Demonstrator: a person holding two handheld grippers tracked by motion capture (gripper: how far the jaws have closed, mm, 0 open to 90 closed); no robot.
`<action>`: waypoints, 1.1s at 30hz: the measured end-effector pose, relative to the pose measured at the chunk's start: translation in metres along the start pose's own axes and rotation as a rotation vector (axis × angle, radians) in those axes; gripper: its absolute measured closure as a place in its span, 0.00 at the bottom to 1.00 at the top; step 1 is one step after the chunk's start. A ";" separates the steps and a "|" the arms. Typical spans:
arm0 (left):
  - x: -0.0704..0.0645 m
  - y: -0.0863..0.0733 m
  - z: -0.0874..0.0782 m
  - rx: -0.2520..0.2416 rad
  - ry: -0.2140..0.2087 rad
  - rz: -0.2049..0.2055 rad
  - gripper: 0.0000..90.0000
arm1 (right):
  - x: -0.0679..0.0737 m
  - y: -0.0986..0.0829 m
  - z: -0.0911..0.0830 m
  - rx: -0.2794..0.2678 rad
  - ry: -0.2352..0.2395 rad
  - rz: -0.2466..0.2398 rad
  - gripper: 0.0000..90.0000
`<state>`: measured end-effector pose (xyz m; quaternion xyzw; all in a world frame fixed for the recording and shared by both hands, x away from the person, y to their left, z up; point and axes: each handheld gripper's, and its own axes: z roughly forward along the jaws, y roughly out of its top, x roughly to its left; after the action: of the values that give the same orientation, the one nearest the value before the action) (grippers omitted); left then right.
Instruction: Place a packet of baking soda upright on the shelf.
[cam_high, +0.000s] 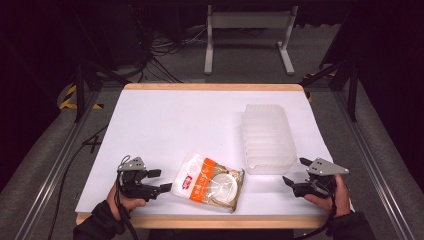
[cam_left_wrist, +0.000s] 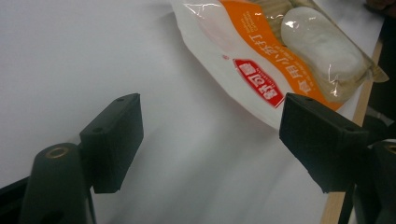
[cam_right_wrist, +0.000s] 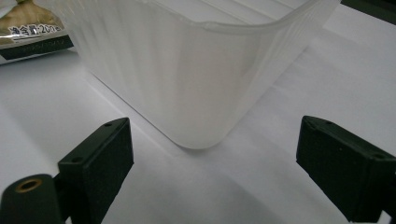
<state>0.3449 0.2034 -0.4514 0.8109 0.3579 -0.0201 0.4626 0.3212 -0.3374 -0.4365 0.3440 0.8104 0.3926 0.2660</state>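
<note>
A clear food packet (cam_high: 210, 183) with an orange and white label and a round white cake inside lies flat near the table's front edge. My left gripper (cam_high: 159, 180) stands open just left of it, jaws pointing at the packet (cam_left_wrist: 275, 60), nothing between them. A translucent ribbed plastic tub (cam_high: 267, 138) stands right of centre. My right gripper (cam_high: 295, 172) is open by the tub's near right corner (cam_right_wrist: 196, 93), jaws apart and empty, a short gap from the wall.
The white table top (cam_high: 170, 125) has a wooden rim along its front and back. Beyond the table a white metal stand (cam_high: 247, 35) and loose cables sit on the grey floor. Black frame rails run along both sides.
</note>
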 end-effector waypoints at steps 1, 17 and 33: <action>0.000 0.001 0.001 0.003 -0.003 0.001 0.26 | 0.000 0.000 0.000 0.000 0.000 0.000 0.13; -0.009 0.019 0.005 -0.036 -0.042 -0.027 0.24 | 0.001 0.000 0.002 0.011 0.008 0.000 0.13; -0.013 0.022 0.019 0.046 0.012 -0.007 0.22 | 0.002 0.000 0.004 0.019 0.017 -0.003 0.13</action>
<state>0.3541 0.1743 -0.4414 0.8203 0.3628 -0.0250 0.4414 0.3225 -0.3346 -0.4390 0.3422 0.8167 0.3874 0.2564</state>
